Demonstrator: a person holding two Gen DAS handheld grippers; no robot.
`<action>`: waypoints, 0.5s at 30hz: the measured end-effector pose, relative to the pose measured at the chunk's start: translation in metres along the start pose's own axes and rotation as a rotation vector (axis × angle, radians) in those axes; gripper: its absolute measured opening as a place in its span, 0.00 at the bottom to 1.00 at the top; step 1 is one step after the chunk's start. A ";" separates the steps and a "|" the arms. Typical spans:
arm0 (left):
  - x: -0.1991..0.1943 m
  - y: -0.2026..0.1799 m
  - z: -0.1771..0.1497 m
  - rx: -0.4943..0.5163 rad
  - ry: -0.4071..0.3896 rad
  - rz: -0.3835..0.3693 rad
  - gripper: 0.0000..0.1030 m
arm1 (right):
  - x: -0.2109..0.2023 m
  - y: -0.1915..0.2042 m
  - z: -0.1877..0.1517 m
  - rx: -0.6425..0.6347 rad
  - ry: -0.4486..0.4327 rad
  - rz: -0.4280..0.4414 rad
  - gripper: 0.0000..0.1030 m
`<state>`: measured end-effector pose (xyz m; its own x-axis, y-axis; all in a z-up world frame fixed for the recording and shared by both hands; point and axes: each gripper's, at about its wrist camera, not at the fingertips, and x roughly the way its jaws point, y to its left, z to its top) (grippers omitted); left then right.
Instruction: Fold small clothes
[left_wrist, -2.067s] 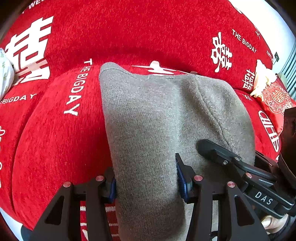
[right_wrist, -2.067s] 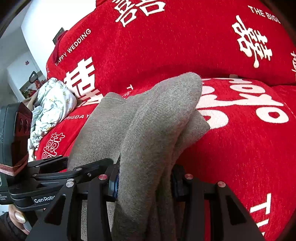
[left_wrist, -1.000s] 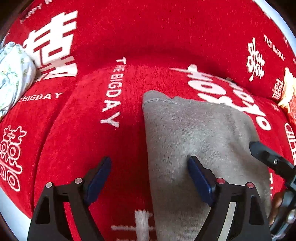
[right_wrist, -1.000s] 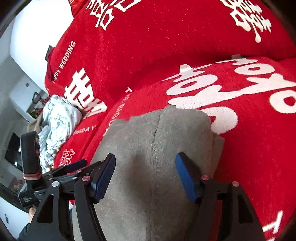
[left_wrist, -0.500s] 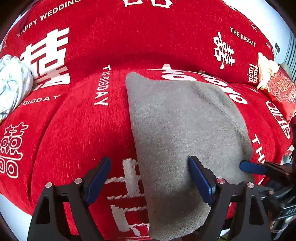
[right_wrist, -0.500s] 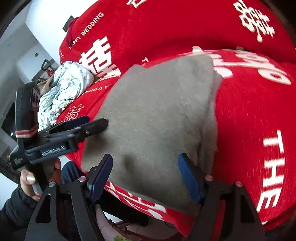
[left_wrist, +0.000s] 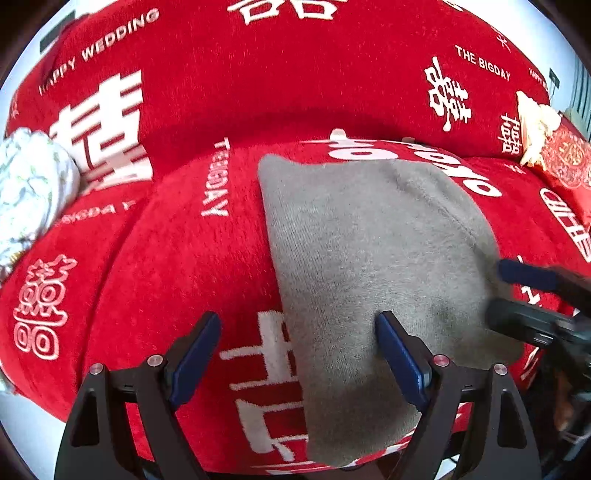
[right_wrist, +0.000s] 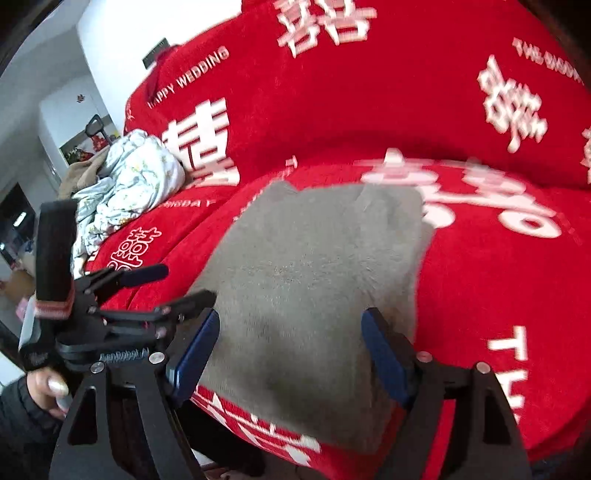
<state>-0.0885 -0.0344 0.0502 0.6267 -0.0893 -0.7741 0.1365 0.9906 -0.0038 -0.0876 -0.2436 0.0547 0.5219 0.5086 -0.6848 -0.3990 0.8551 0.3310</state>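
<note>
A folded grey fleece garment (left_wrist: 369, 258) lies flat on the red sofa seat (left_wrist: 184, 266), its near end hanging over the front edge. It also shows in the right wrist view (right_wrist: 314, 280). My left gripper (left_wrist: 297, 343) is open and empty, hovering over the garment's left edge. My right gripper (right_wrist: 290, 343) is open and empty, above the garment's near end. The right gripper shows at the right edge of the left wrist view (left_wrist: 532, 295). The left gripper shows at the left of the right wrist view (right_wrist: 155, 288).
The sofa cover is red with white wedding lettering. A crumpled white floral cloth (right_wrist: 125, 184) lies on the seat at the left, also in the left wrist view (left_wrist: 29, 195). A red patterned cushion (left_wrist: 569, 162) sits at the far right.
Both grippers let go of the grey garment and opened. They pulled back toward the sofa's front edge. The garment now lies folded flat on the seat.
</note>
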 end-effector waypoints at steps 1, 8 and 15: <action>0.000 0.001 0.000 -0.005 0.004 -0.005 0.84 | 0.005 -0.003 0.000 0.016 0.012 0.001 0.79; -0.018 -0.009 0.004 0.003 -0.046 0.080 0.84 | -0.029 0.000 -0.015 0.044 -0.207 -0.048 0.81; -0.020 -0.009 0.002 -0.069 -0.036 0.059 0.84 | -0.038 0.005 -0.030 -0.025 -0.278 -0.184 0.81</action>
<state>-0.1005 -0.0418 0.0667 0.6596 -0.0335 -0.7509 0.0467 0.9989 -0.0036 -0.1319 -0.2612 0.0635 0.7714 0.3567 -0.5270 -0.2956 0.9342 0.1997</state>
